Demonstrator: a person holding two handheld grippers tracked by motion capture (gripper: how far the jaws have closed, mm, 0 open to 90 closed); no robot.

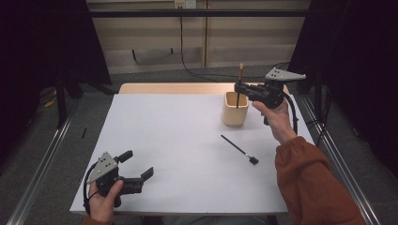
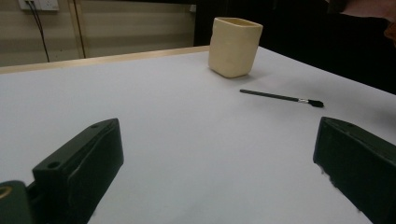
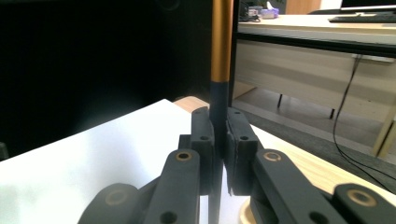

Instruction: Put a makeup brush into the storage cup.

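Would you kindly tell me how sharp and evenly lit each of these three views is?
High view: the white table is evenly lit with dark surroundings; the cup and the brush on the table are fairly sharp. Left gripper view: the near fingers are soft, and the cup casts a faint shadow. Right gripper view: the held brush looks blurred, against a dark left half.

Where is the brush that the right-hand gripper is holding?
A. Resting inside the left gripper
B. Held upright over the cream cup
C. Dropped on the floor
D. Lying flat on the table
B: the right gripper is shut on the upright brush, whose lower end hangs at the cup; a different black brush lies flat on the table, and the left gripper is open and empty.
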